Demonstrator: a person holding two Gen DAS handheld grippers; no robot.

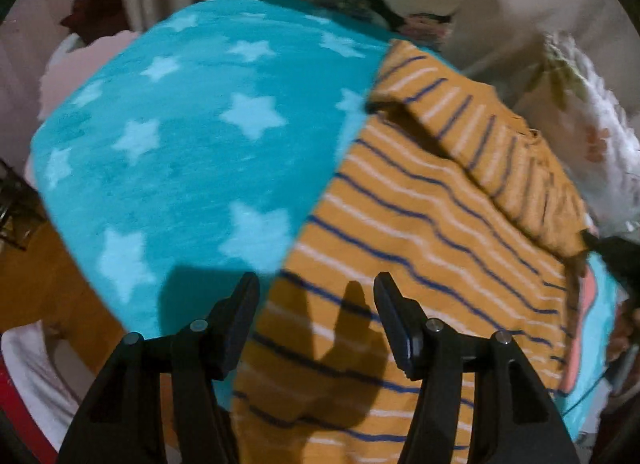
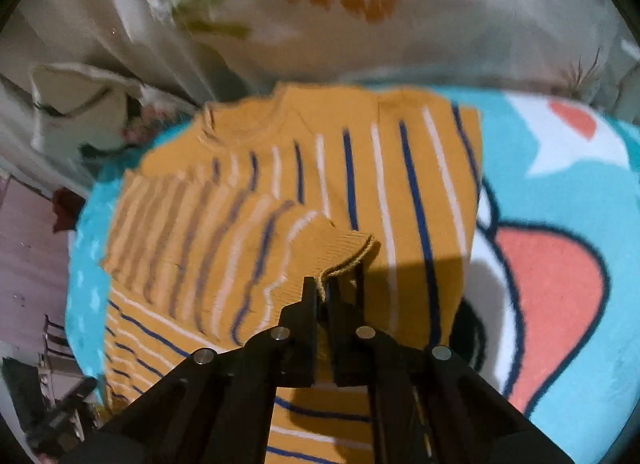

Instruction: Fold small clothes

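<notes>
While the mustard-yellow knit sweater with blue and white stripes (image 2: 360, 167) lies flat on the turquoise star-print fleece blanket (image 1: 180, 143), the right tongs (image 2: 324, 284) pinch its ribbed sleeve cuff (image 2: 340, 252), drawn across the body. The left tongs (image 1: 316, 304) hover spread and empty above the hem side, nearer the blanket's bare part.

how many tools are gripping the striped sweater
1. The right tool is shut on the sweater's cuff; the left tool hovers open above the striped sweater.

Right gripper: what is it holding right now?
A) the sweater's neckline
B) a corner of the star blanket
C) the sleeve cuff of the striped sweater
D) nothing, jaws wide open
C: the right gripper is shut on the ribbed cuff of the sweater, the sleeve drawn over the body.
</notes>
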